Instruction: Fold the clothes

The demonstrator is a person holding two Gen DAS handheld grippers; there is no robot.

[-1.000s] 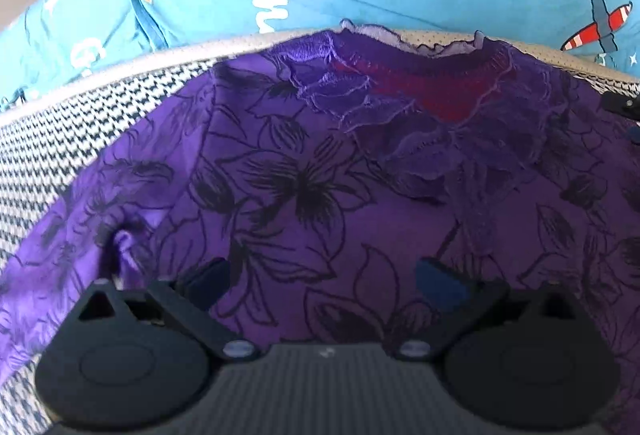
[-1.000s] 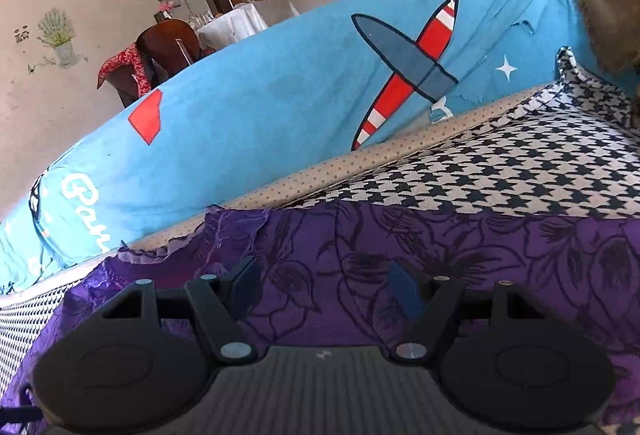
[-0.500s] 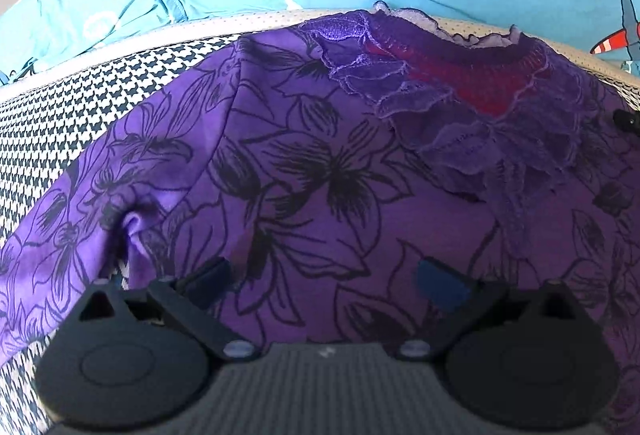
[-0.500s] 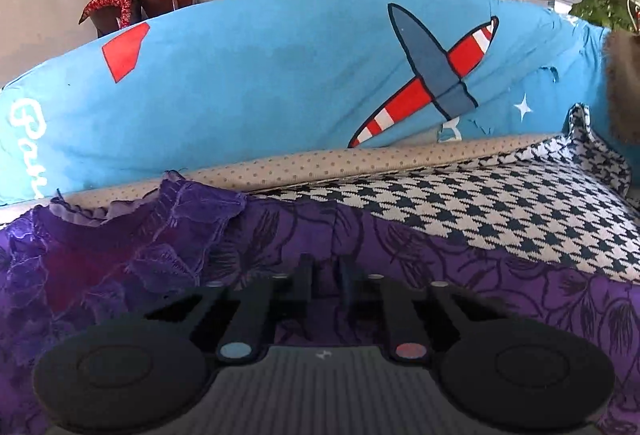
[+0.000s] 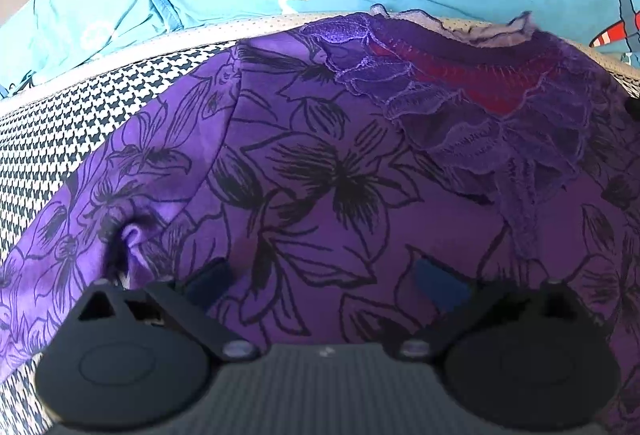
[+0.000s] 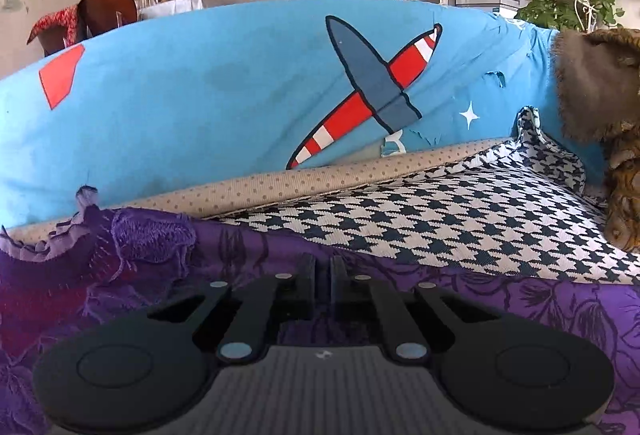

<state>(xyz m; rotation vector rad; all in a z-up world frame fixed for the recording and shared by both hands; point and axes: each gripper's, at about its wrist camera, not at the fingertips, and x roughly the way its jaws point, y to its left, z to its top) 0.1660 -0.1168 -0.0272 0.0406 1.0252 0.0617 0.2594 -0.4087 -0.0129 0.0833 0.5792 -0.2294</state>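
— Purple flowered blouse (image 5: 320,171) is spread under both claws, on the houndstooth cover (image 6: 460,211). Is it gripped?
— By the right claw (image 6: 322,267), pinched tight near the lace collar (image 5: 480,107). The left claw (image 5: 324,281) is held wide, empty.

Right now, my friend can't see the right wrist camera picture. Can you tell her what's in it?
The right gripper is shut, pinching the purple flowered top near its lacy collar. The top lies on a black-and-white houndstooth cover. Behind it is a big blue cushion with a red-striped airplane.
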